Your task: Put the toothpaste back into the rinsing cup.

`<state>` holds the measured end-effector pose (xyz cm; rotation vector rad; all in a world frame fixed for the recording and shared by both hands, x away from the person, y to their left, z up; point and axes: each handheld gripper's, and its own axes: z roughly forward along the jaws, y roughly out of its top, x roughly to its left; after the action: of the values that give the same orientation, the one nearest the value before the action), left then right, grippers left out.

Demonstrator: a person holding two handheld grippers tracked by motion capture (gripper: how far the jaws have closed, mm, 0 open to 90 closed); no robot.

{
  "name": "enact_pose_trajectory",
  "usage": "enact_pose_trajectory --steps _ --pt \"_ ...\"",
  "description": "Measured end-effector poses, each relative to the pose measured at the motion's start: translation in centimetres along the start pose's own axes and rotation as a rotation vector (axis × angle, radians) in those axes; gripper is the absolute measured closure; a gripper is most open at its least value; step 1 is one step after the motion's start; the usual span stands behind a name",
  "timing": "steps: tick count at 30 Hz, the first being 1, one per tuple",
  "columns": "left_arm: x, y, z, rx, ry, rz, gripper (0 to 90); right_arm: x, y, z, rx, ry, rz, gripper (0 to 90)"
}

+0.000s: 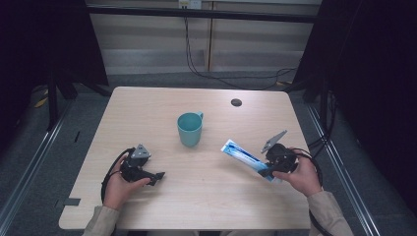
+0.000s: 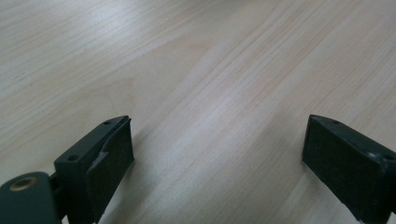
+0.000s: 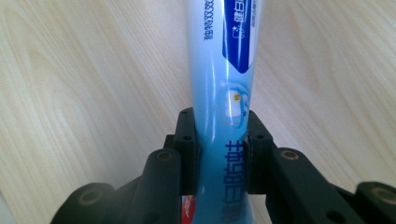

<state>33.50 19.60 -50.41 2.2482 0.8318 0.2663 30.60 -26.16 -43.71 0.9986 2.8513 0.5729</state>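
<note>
While the person's hands are coming in from the six o'clock edge of the table [image 1: 147, 206], the left gripper [image 1: 158, 176] is resting at about eight o'clock on the tabletop, its tips pointing toward three o'clock. In the left gripper view its two black pads [image 2: 108, 170] are standing well apart, with bare pale wood between them and nothing touching either one.

At about four o'clock the right gripper [image 1: 269, 170] is sitting in the right hand [image 1: 301, 176], pointing toward ten o'clock. It is clamping a toothpaste tube [image 3: 223, 84]: in the right gripper view the jaws are pressing on both sides of the tube, close to the end nearest the camera, and the blue-and-white printed body is running straight away from the camera over the wood. In the high view the tube [image 1: 243, 156] is slanting from the gripper toward ten o'clock, its flat end pointing at the cup; whether it is touching the table cannot be told.

Farther out, near the centre, a teal cup [image 1: 190, 129] is standing upright, handle at about one o'clock, apart from the tube.
</note>
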Motion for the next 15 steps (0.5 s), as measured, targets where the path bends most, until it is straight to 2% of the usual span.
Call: enact_pose_trajectory --steps 1,3,6,9,12,15 --pt "0.0 0.2 0.0 -0.005 -0.019 -0.004 12.0 0.1 0.1 0.1 0.000 0.001 0.002 72.6" --pt "-0.1 0.6 -0.1 -0.016 -0.028 -0.007 14.6 0.2 0.3 0.1 -0.003 0.000 0.007 72.6" --pt "-0.4 1.1 -0.2 -0.028 -0.042 -0.014 14.4 0.1 0.5 0.1 -0.018 0.001 0.005 72.7" --pt "-0.9 2.2 -0.2 -0.074 -0.081 -0.031 14.0 0.2 1.0 0.0 -0.039 0.001 0.010 72.8" --pt "-1.3 2.8 -0.2 -0.092 -0.098 -0.038 14.0 0.3 1.2 -0.1 -0.060 0.000 0.016 73.1" --pt "-1.8 3.6 0.0 -0.119 -0.131 -0.045 14.0 0.4 1.8 -0.4 -0.119 0.001 0.017 73.3"
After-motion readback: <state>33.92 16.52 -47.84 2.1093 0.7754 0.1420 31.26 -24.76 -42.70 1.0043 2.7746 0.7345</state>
